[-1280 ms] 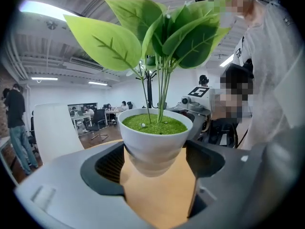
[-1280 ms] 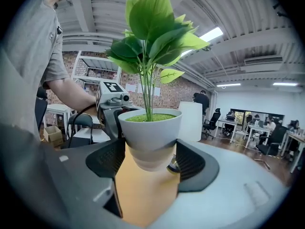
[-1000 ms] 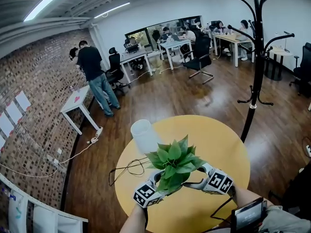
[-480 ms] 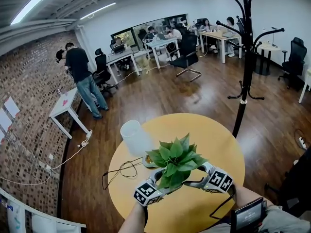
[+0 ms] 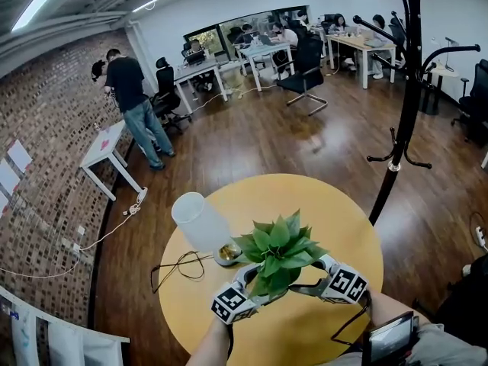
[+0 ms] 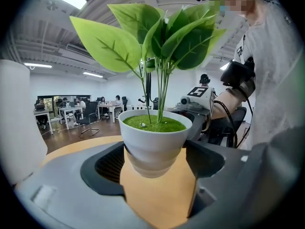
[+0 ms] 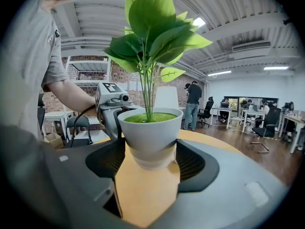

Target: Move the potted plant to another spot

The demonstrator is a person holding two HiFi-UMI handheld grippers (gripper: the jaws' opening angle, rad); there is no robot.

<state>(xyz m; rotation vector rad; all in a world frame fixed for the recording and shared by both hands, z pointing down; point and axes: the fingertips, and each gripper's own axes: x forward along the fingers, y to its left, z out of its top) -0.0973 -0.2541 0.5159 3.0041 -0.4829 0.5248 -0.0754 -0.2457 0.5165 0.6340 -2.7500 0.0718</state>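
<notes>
Fingers [image 6: 107, 163] of my left gripper [image 6: 155, 161] and right gripper [image 7: 151, 159], spread wide, are clamping the potted plant [image 5: 276, 252] from eight and four o'clock over the table [image 5: 335, 219].

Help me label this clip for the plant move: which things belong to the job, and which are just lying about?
In the job: potted plant; left gripper and right gripper, both clamped on it; round yellow table.
Lying about: white-shaded lamp; black cable; coat stand.
</notes>
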